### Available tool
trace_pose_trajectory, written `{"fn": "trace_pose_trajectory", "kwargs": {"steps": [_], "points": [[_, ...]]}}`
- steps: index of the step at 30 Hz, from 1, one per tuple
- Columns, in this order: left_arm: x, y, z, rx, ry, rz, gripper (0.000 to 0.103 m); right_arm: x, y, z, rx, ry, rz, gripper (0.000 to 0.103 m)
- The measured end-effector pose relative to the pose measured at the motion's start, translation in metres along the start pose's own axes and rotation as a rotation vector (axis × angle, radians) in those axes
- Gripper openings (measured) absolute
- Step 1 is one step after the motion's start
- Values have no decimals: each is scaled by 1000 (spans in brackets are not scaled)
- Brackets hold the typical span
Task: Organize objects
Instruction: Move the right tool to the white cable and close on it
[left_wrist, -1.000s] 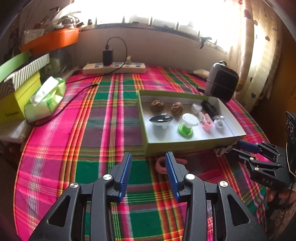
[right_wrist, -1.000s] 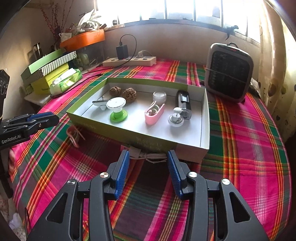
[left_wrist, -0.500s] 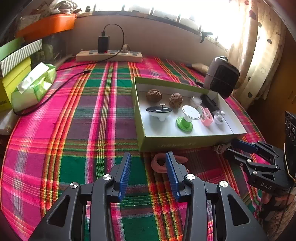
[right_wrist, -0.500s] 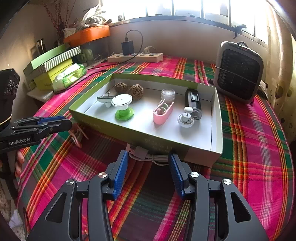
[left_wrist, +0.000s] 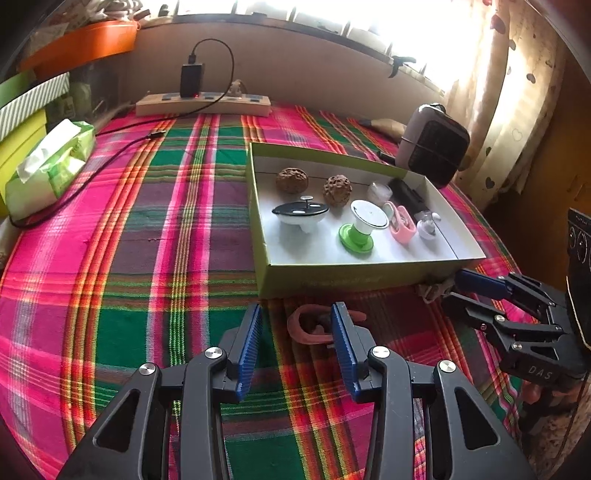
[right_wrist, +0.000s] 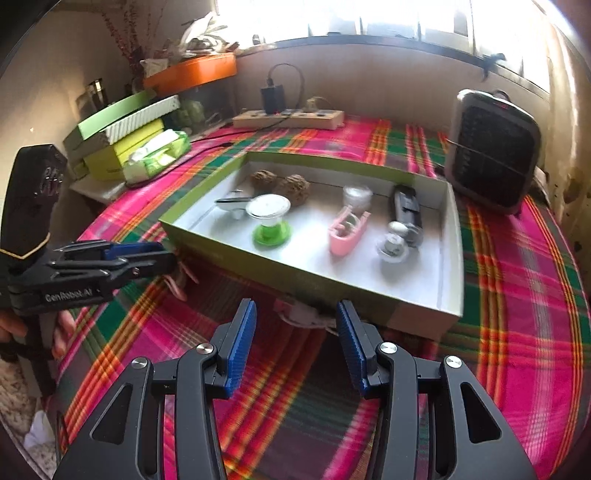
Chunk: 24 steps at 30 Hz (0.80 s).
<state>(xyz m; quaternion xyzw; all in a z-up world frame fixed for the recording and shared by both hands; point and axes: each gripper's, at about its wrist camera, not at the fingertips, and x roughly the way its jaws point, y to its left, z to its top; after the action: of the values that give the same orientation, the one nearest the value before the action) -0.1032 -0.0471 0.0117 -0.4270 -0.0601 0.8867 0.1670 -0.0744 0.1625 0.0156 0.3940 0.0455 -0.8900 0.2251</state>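
A pink loop-shaped clip (left_wrist: 314, 326) lies on the plaid cloth just in front of the green box (left_wrist: 351, 280). My left gripper (left_wrist: 295, 332) hovers over the clip, open, with its right finger covering part of it. A white bundled cable (right_wrist: 299, 314) rests against the box's front wall (right_wrist: 258, 266). My right gripper (right_wrist: 295, 332) is open just short of the cable, with nothing between its fingers. Inside the box sit two brown knobbly balls (left_wrist: 291, 180), a green-footed white piece (left_wrist: 360, 229), a pink clip (right_wrist: 347, 230) and several other small items. Each gripper shows in the other view: the right gripper (left_wrist: 480, 291) and the left gripper (right_wrist: 147, 254).
A grey heater (right_wrist: 495, 151) stands behind the box on the right. A power strip (left_wrist: 203, 103) with a charger lies along the back wall. A tissue pack (left_wrist: 51, 162) and stacked boxes (right_wrist: 122, 136) sit at the left edge. A hand (right_wrist: 62, 328) holds the left gripper.
Both cameras have tipped down and edged closer to the box. The pink clip now sits nearer between the left fingers, and the white cable nearer the right fingers.
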Motion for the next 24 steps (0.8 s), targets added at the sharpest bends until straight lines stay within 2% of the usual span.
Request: {"fn": "trace_pose_trajectory", "kwargs": {"steps": [8,15,20,24], "points": [[-2,0,-2,3,6,-21,37,12,13,7,-80,24,6,46],[-4,-1,-4,4,8,-29,37,7,15,5,-94,52,35,46],[-4,0,-4,3,8,-28,37,3,23,0,-100,92,106,46],[-4,0,-3,2,8,-29,37,-4,25,-2,-121,66,90,46]]}}
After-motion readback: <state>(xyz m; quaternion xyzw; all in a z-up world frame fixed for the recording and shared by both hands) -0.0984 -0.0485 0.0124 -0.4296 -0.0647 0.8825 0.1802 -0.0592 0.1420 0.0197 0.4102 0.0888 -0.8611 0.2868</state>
